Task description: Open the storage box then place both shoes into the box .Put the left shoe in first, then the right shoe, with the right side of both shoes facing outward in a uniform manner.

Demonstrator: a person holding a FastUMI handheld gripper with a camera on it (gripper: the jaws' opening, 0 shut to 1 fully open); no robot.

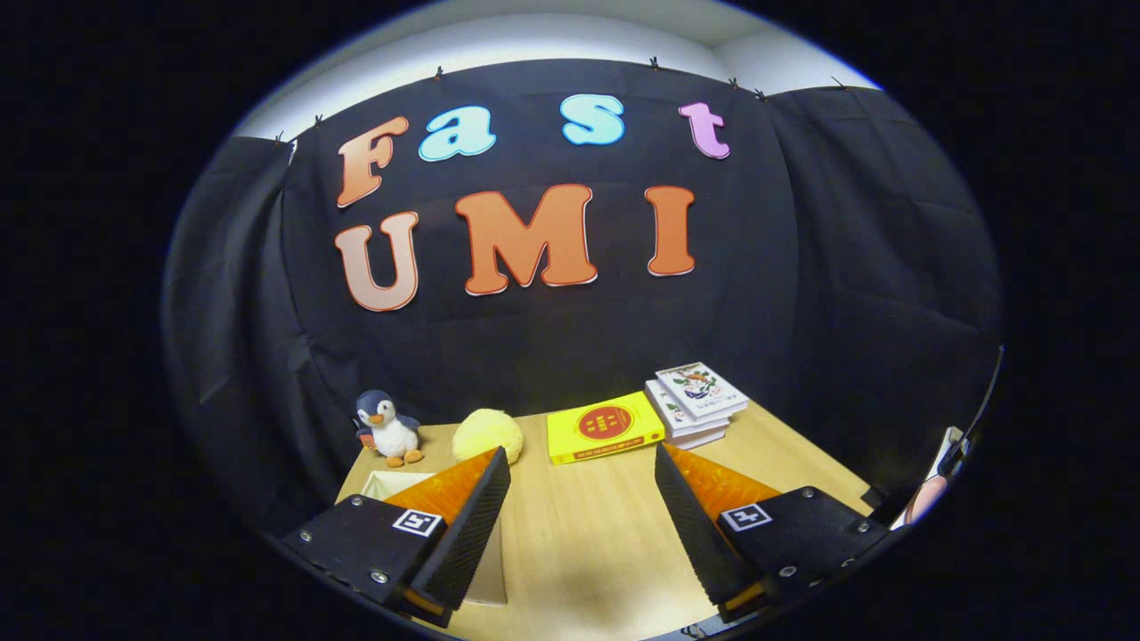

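Note:
My gripper (583, 463) is open, its two black ribbed fingers (472, 525) spread wide above the wooden table (579, 543), and between them there is just bare tabletop. Behind the left finger a pale, light-coloured object (385, 485) lies on the table, mostly hidden, and I cannot tell what it is.
Beyond the fingers, along the back of the table, stand a plush penguin (389, 429), a round yellow plush (486, 434), a yellow book with a red circle (604, 426) and a short stack of books (696, 402). Black cloth walls the booth behind. A hand (926, 499) shows past the right finger.

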